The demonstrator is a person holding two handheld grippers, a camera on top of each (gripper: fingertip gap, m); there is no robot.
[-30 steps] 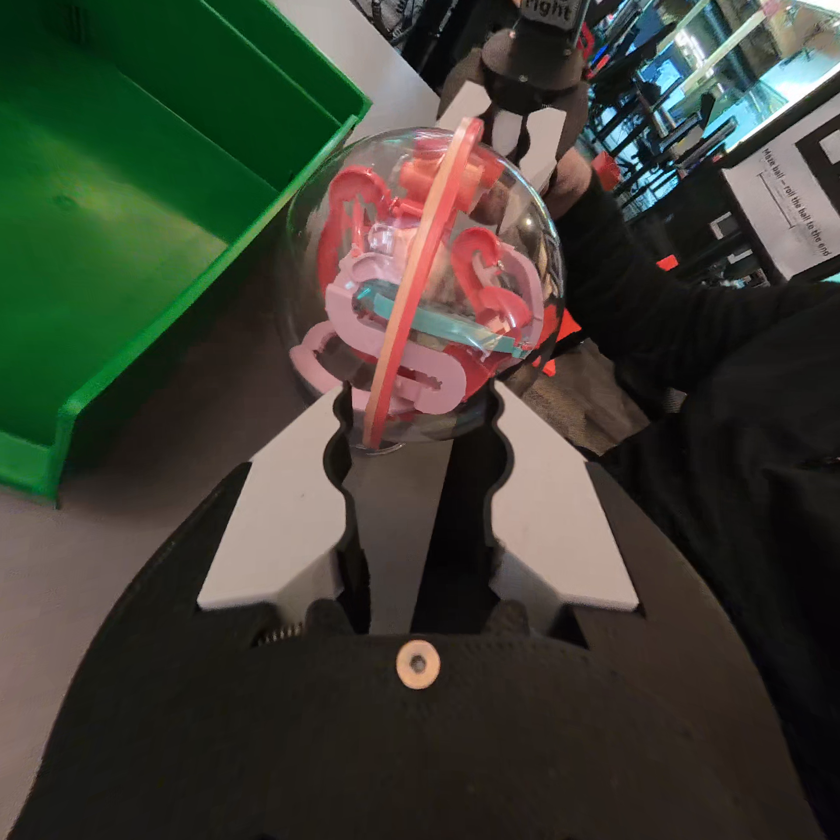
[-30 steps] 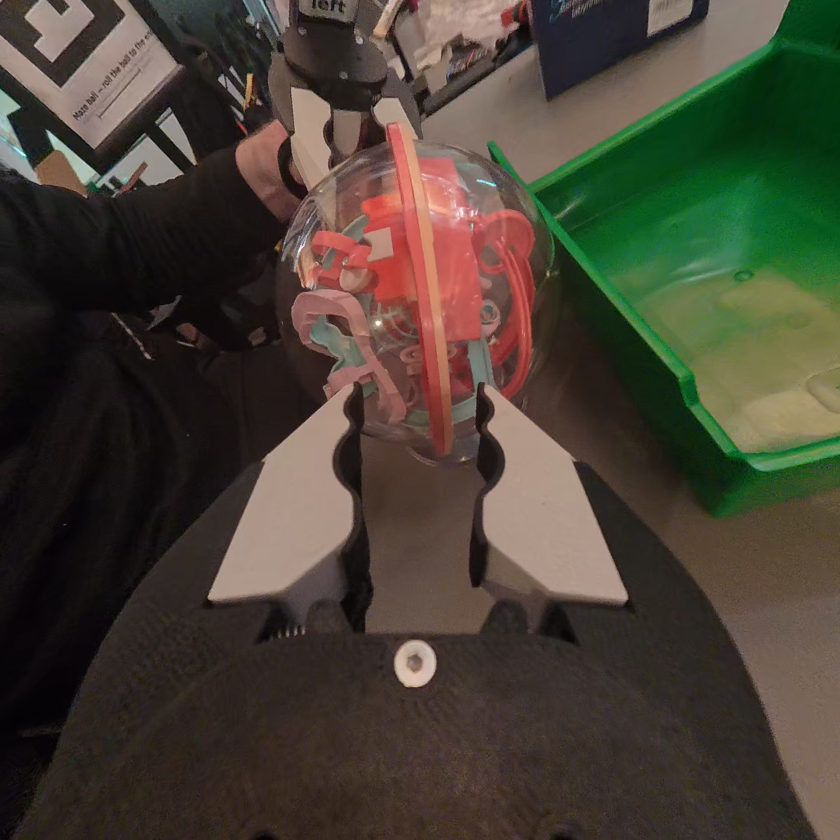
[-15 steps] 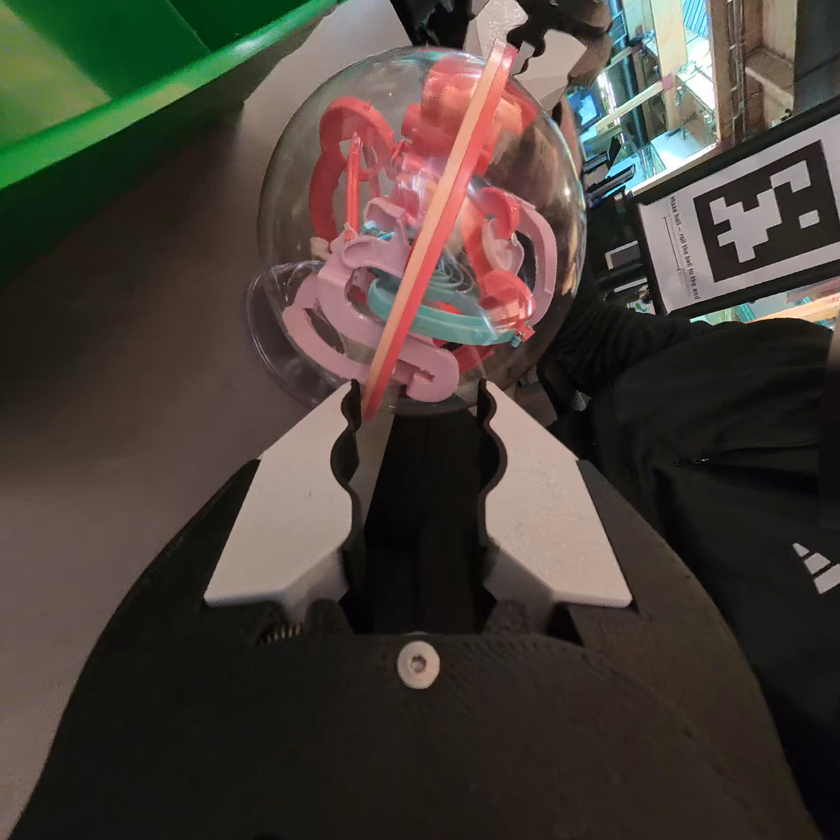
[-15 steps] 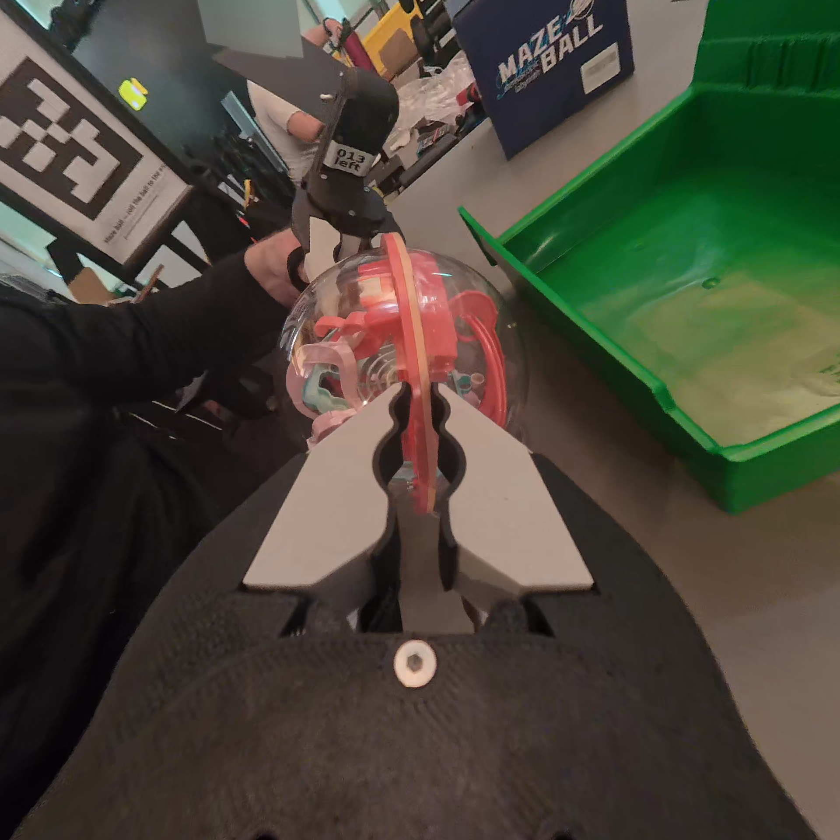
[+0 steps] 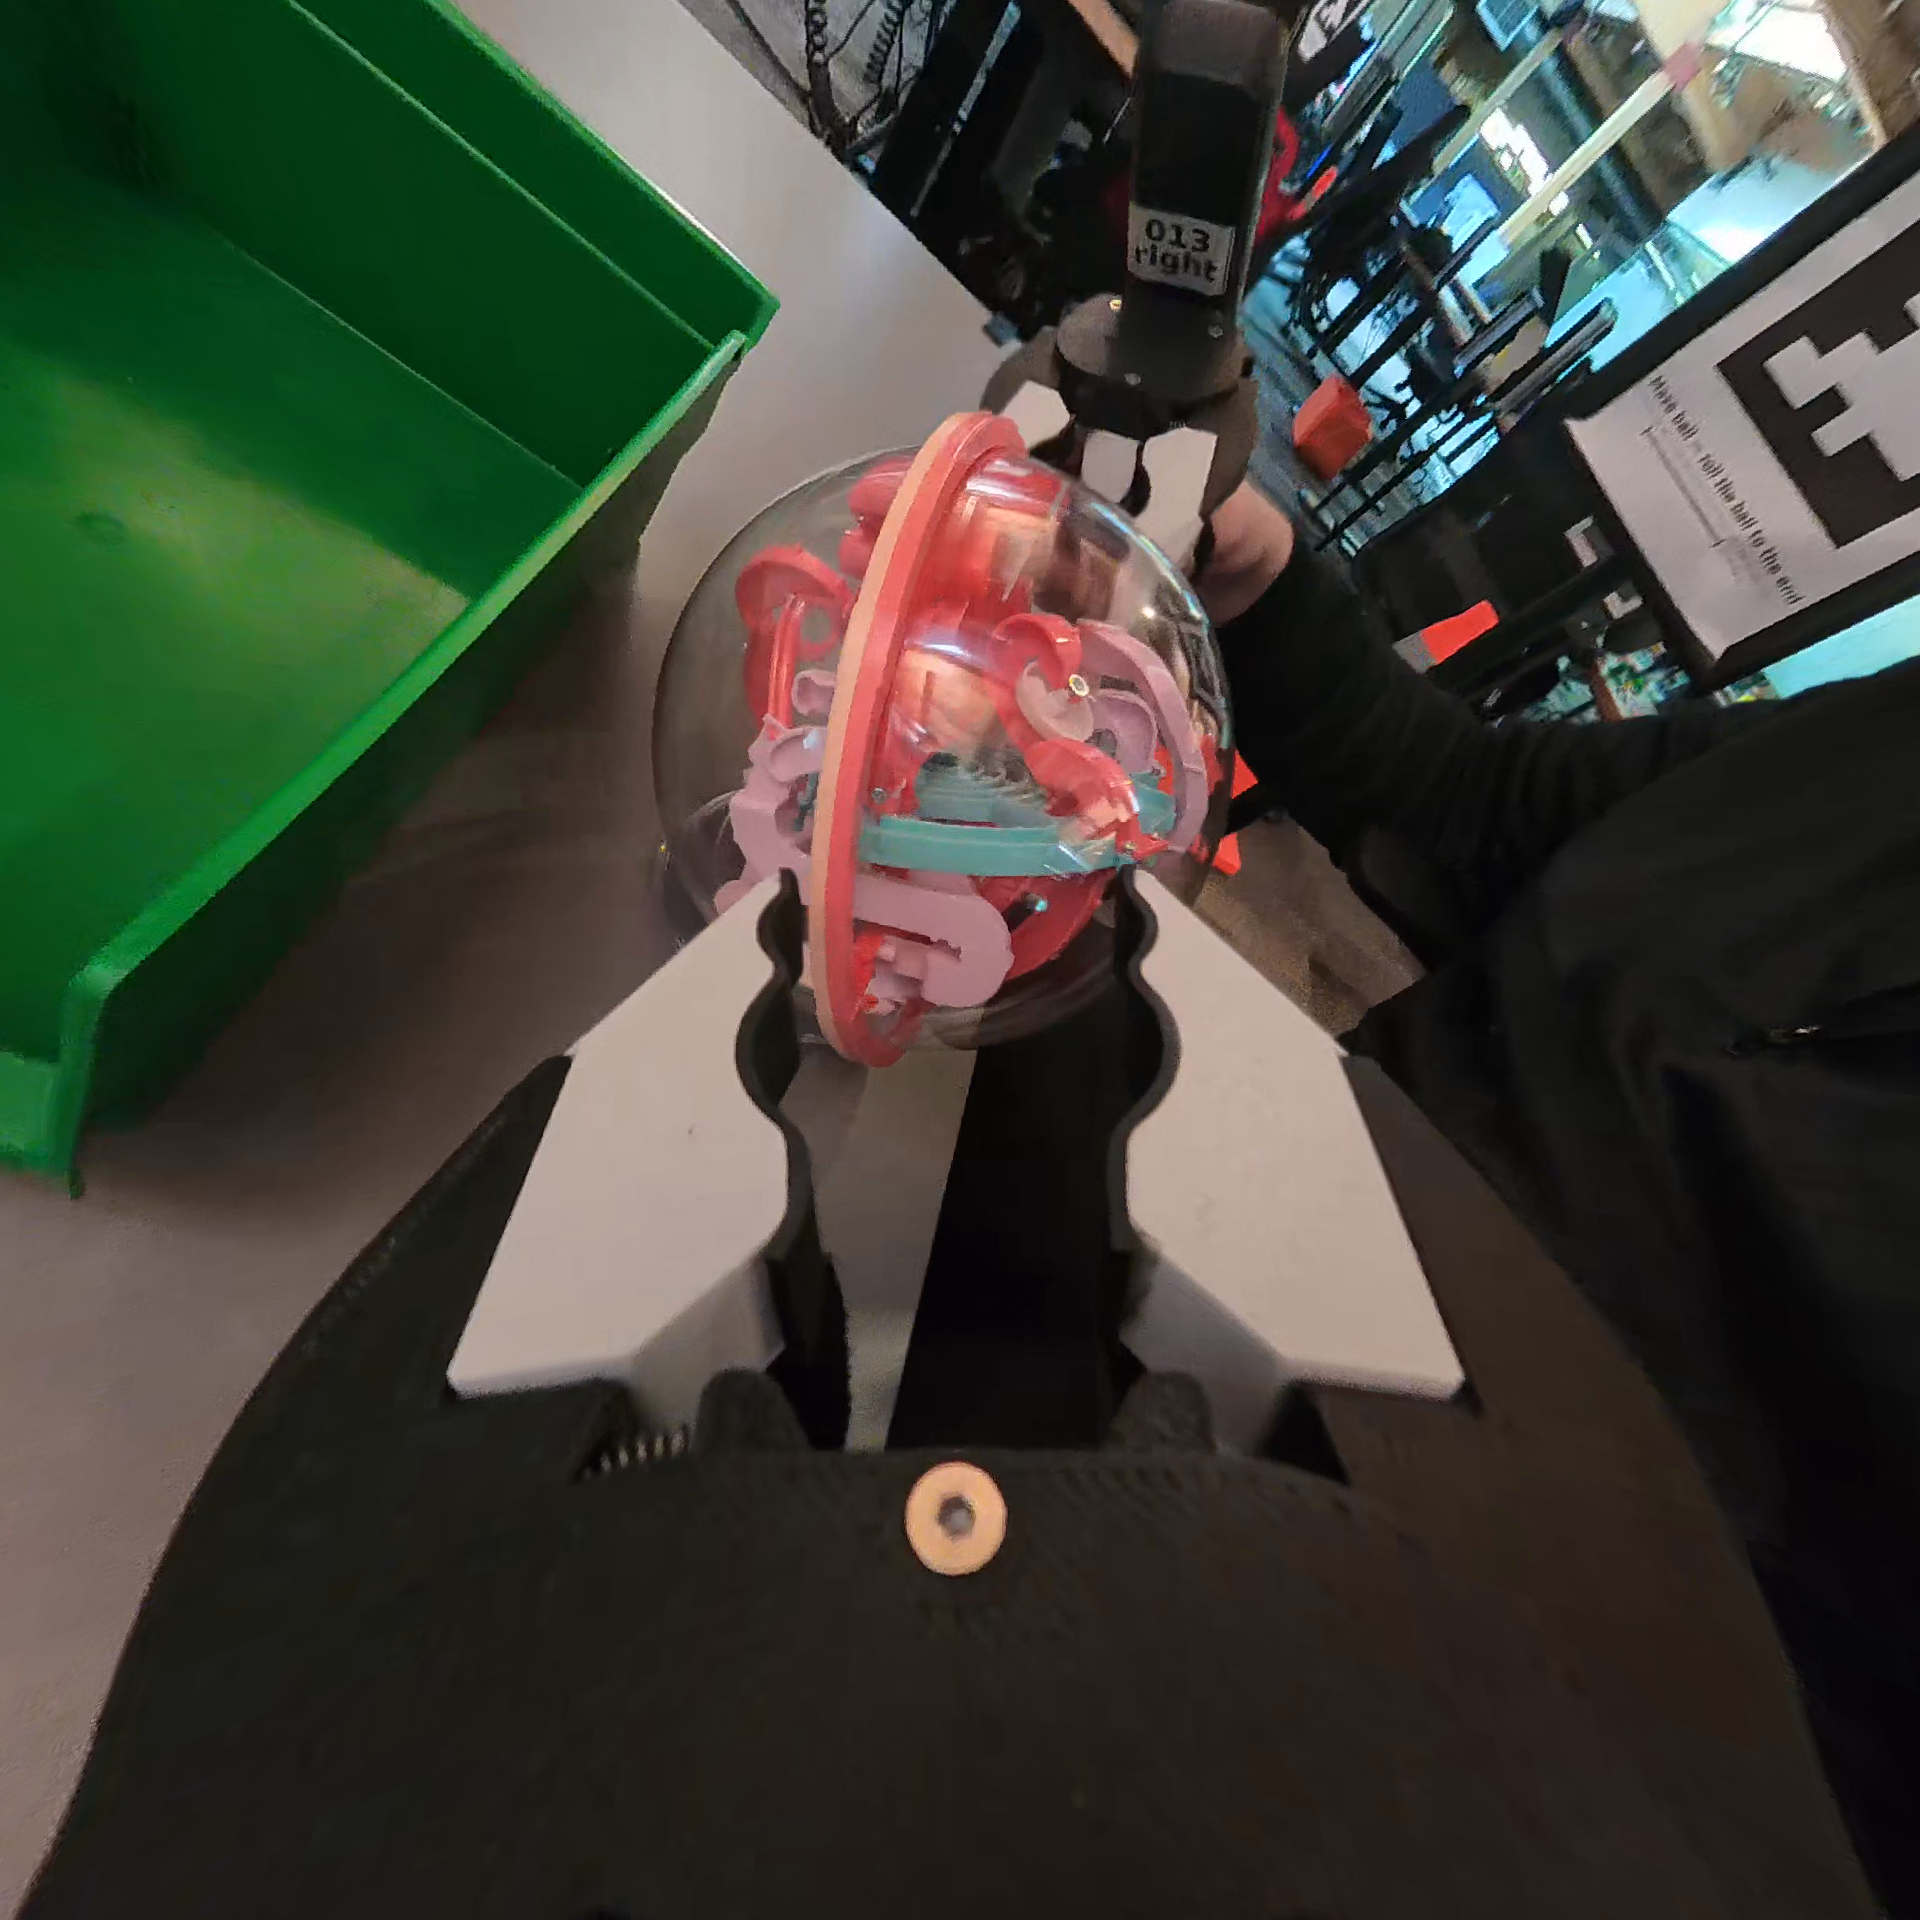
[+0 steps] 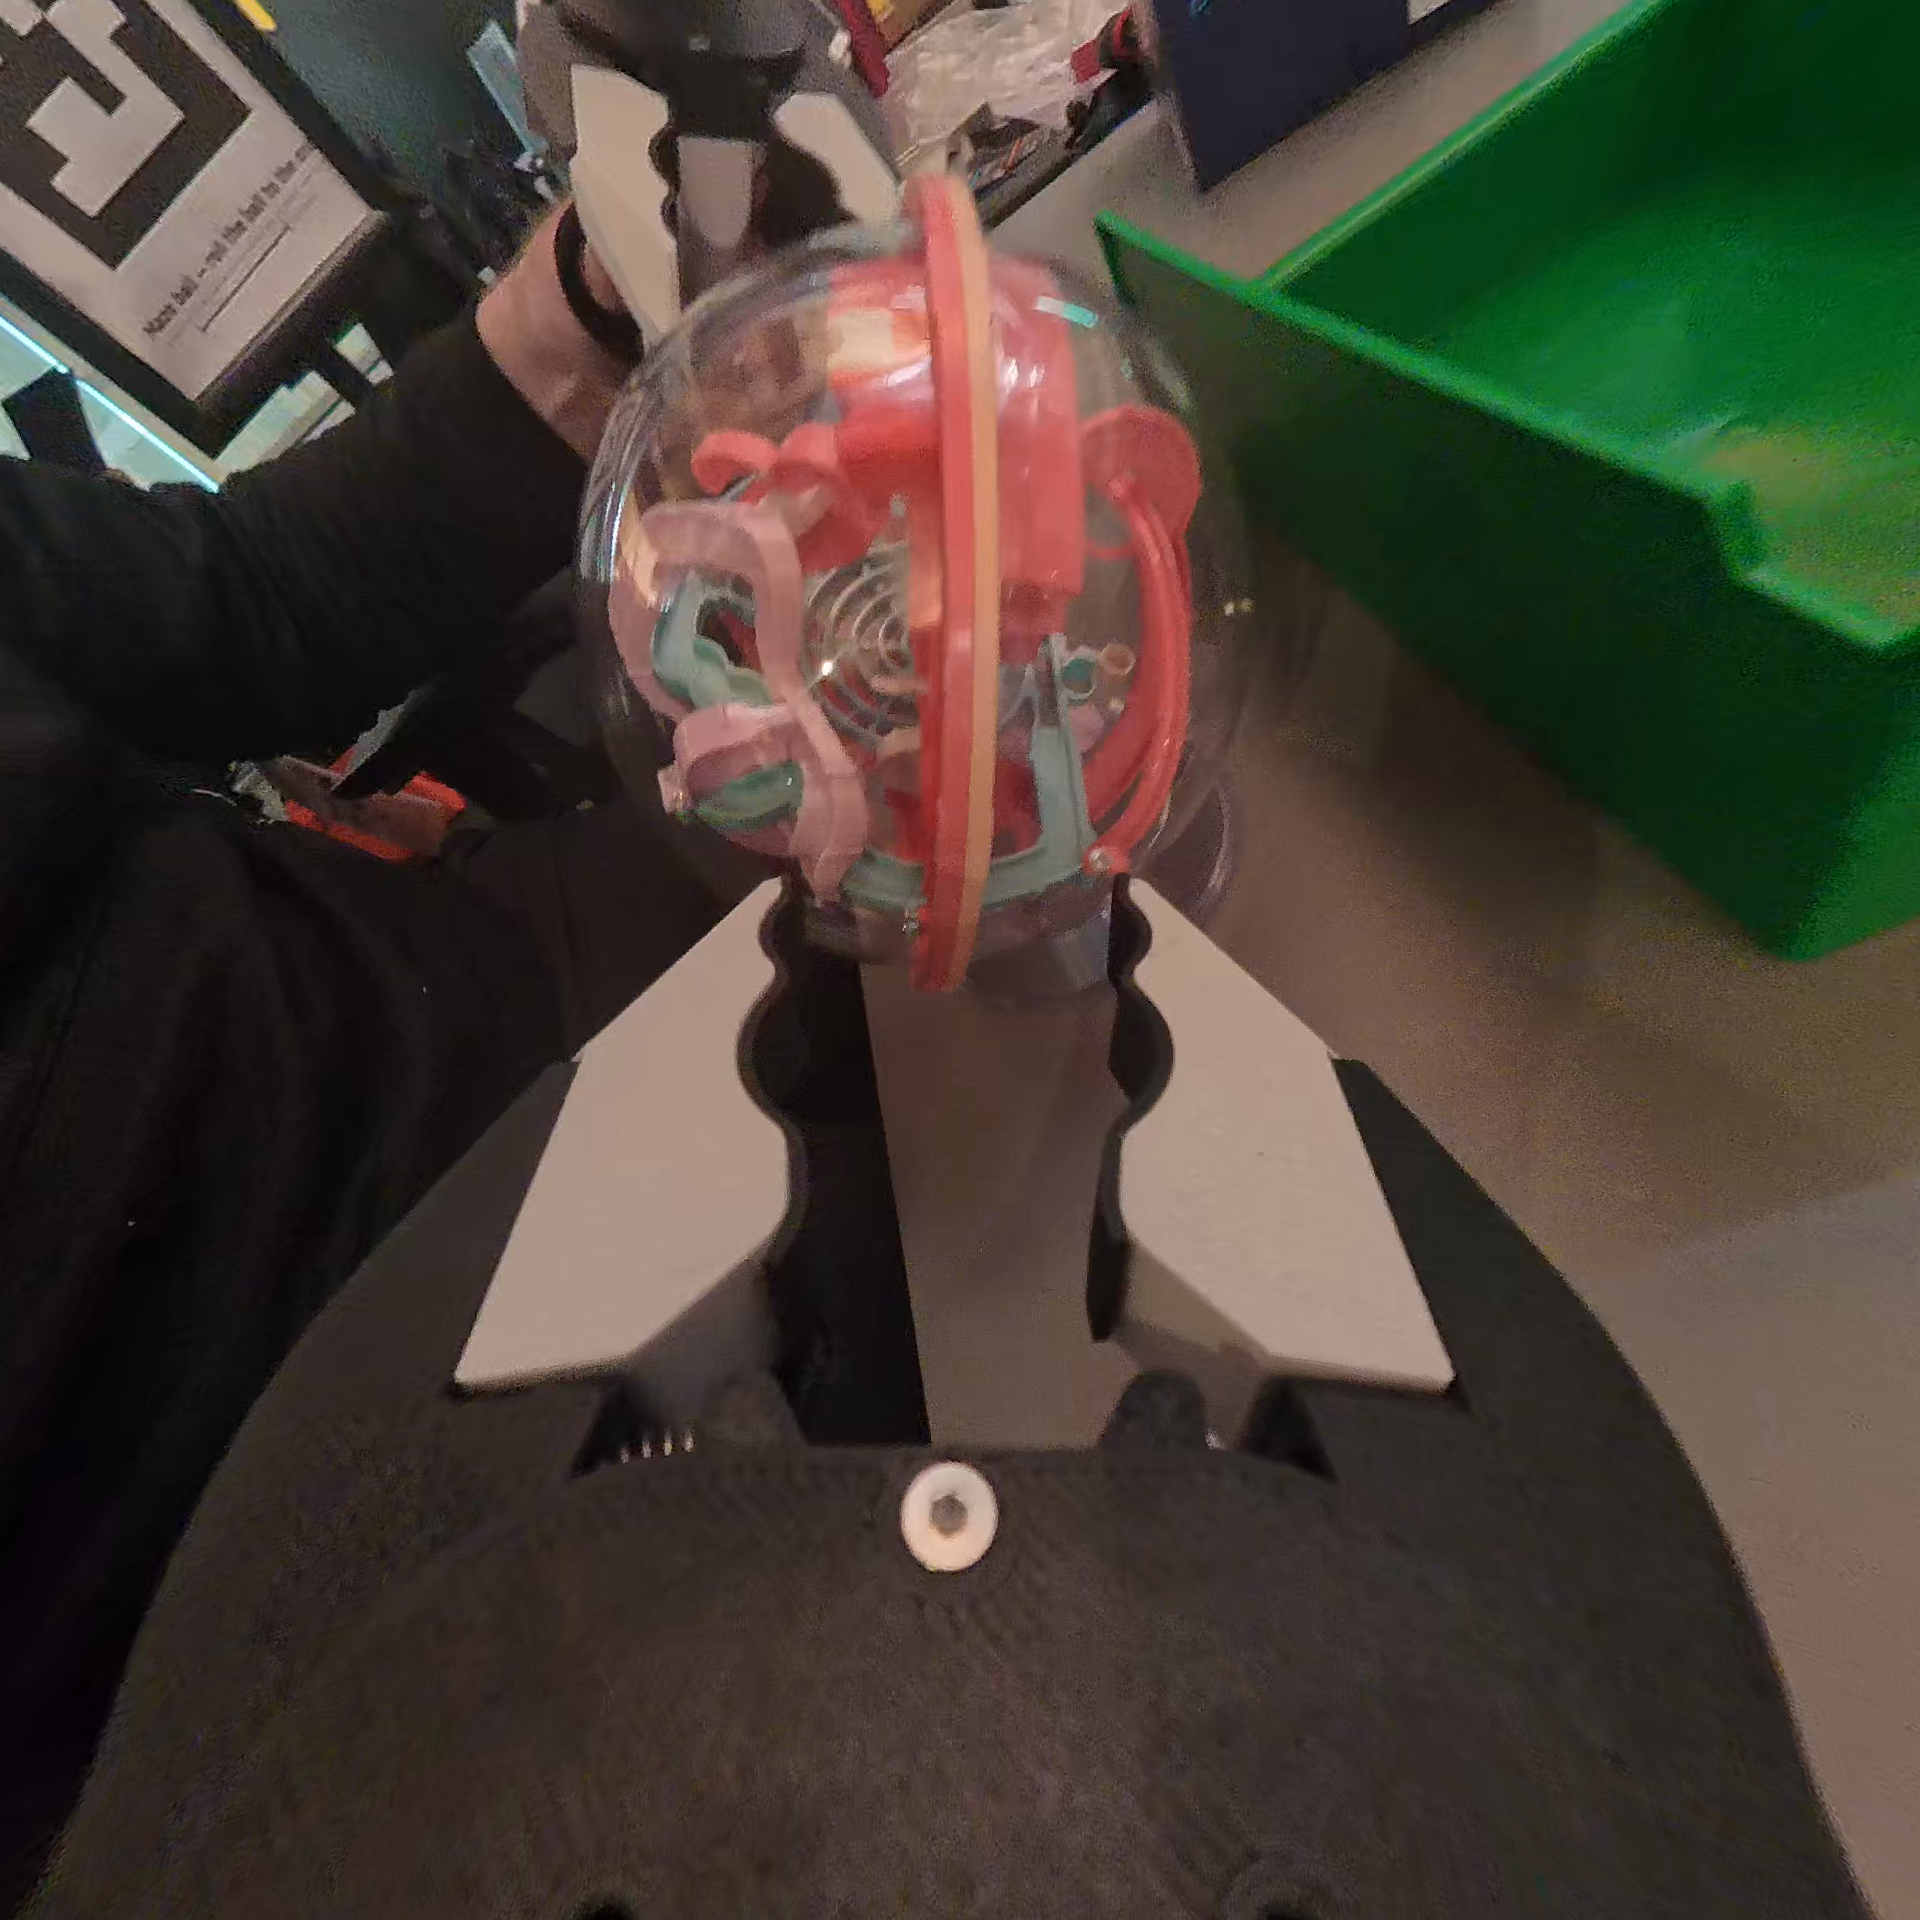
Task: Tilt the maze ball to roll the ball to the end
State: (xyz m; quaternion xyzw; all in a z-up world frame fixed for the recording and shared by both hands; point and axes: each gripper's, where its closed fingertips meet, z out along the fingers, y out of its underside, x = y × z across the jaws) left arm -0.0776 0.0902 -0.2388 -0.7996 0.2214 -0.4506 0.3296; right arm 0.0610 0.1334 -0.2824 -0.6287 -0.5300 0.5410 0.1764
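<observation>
The maze ball (image 5: 966, 727) is a clear sphere with red, pink and teal tracks inside and a red rim around it. It is held off the grey table between my two grippers, with the rim roughly upright. My left gripper (image 5: 953, 899) presses both fingertips on the shell, one either side of the rim. My right gripper (image 6: 951, 914) does the same on the opposite side of the maze ball (image 6: 883, 582). Each gripper shows beyond the ball in the other's view: the right gripper (image 5: 1138, 457) and the left gripper (image 6: 717, 177). I cannot pick out the small rolling ball.
A large green bin (image 5: 260, 468) stands on the grey table (image 5: 312, 1091), close beside the ball; it is also in the right wrist view (image 6: 1610, 364). A person's black sleeves (image 5: 1455, 748) reach in from the table edge. A dark blue box (image 6: 1299, 83) stands farther back.
Half a second ago my right gripper pinched the rim narrowly; its fingers now stand wider on the shell. The ball has been tilted and turned, and the green bin is back in the left view.
</observation>
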